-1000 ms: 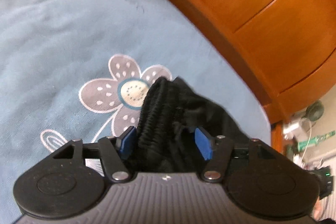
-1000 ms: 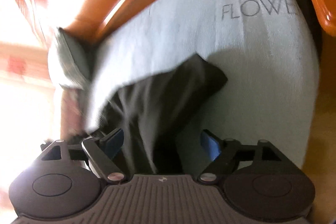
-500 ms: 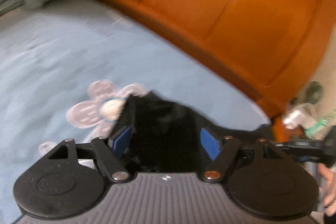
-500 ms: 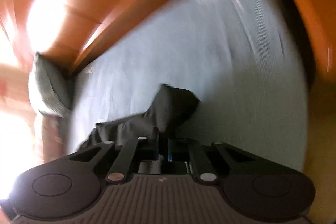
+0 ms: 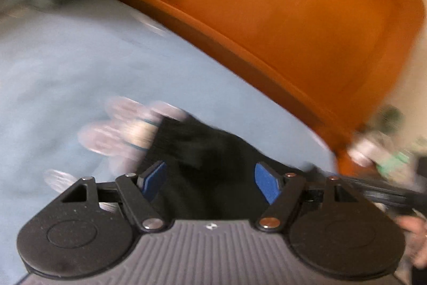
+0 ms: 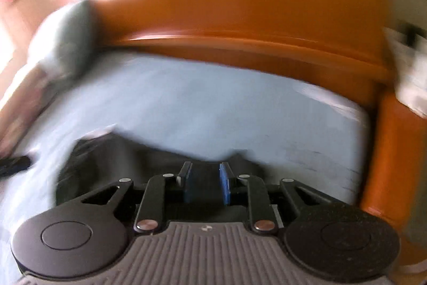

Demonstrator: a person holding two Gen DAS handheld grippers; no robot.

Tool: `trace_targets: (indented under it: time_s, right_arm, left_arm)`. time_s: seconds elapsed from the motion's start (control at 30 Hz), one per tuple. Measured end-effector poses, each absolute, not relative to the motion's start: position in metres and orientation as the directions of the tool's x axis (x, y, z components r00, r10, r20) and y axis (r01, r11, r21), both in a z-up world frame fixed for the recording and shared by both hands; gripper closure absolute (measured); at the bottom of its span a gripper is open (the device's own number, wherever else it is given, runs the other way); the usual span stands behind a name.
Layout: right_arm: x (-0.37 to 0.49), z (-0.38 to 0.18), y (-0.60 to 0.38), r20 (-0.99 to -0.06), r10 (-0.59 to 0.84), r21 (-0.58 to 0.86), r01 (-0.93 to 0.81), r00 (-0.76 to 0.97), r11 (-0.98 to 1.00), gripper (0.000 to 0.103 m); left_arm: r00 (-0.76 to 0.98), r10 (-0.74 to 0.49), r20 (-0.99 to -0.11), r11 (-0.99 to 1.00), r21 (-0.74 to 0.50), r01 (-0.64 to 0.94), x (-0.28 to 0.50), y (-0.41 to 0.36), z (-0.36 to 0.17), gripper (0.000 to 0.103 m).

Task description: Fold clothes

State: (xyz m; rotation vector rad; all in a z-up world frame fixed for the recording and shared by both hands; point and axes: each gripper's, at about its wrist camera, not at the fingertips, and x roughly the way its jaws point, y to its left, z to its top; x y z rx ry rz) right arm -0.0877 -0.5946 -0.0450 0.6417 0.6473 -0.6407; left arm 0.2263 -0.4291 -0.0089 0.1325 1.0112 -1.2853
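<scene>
A black garment [image 5: 202, 151] lies bunched on the light blue bed sheet [image 5: 66, 66], partly over a printed flower [image 5: 120, 130]. My left gripper [image 5: 210, 183] stands open and wide, with the black fabric lying between and below its blue pads [image 5: 153, 180]. In the right wrist view the same garment [image 6: 112, 159] stretches across in front of my right gripper [image 6: 205, 179]. Its jaws stand a narrow way apart and are opening, and dark fabric shows in the gap. Both views are blurred.
An orange wooden headboard [image 5: 293, 18] runs along the far side of the bed [image 6: 213, 103]. A grey-green pillow [image 6: 66, 36] lies at the far left. A hand [image 5: 413, 231] shows at the right edge of the left wrist view. A wooden side rail [image 6: 387, 151] bounds the right.
The right gripper went from wide open to shut on the black fabric, then parted slightly, while rolling and rising to face the headboard. The left gripper widened and lifted a little.
</scene>
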Motion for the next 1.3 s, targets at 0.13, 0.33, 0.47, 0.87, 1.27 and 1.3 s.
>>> trace_targets:
  time_s: [0.13, 0.33, 0.47, 0.87, 1.27, 1.3]
  right_arm:
    - [-0.033, -0.062, -0.57, -0.73, -0.212, 0.261, 0.551, 0.65, 0.793, 0.083]
    - [-0.01, -0.084, -0.577, -0.772, -0.221, 0.191, 0.549, 0.596, 0.814, 0.087]
    - [-0.009, -0.065, -0.571, -0.75, -0.18, 0.245, 0.52, 0.636, 0.818, 0.084]
    - [0.018, -0.069, -0.519, -0.819, -0.023, 0.253, 0.396, 0.574, 0.883, 0.08]
    - [0.115, -0.036, -0.577, -0.74, -0.074, 0.151, 0.272, 0.668, 0.951, 0.081]
    - [0.13, -0.045, -0.582, -0.75, -0.06, 0.152, 0.26, 0.658, 0.954, 0.081]
  left_arm:
    - [-0.097, -0.708, -0.699, 0.277, -0.402, 0.873, 0.213, -0.436, -0.038, 0.029]
    - [-0.015, -0.684, -0.729, 0.362, -0.357, 0.861, 0.245, -0.432, -0.065, 0.04]
    - [0.0, -0.743, -0.67, 0.313, -0.347, 0.884, 0.228, -0.419, -0.038, 0.03]
    - [-0.023, -0.689, -0.725, 0.379, -0.387, 0.84, 0.231, -0.398, -0.057, 0.03]
    - [0.043, -0.747, -0.664, 0.444, -0.45, 0.775, 0.247, -0.429, -0.071, 0.03]
    - [0.044, -0.736, -0.676, 0.457, -0.448, 0.769, 0.249, -0.433, -0.076, 0.03]
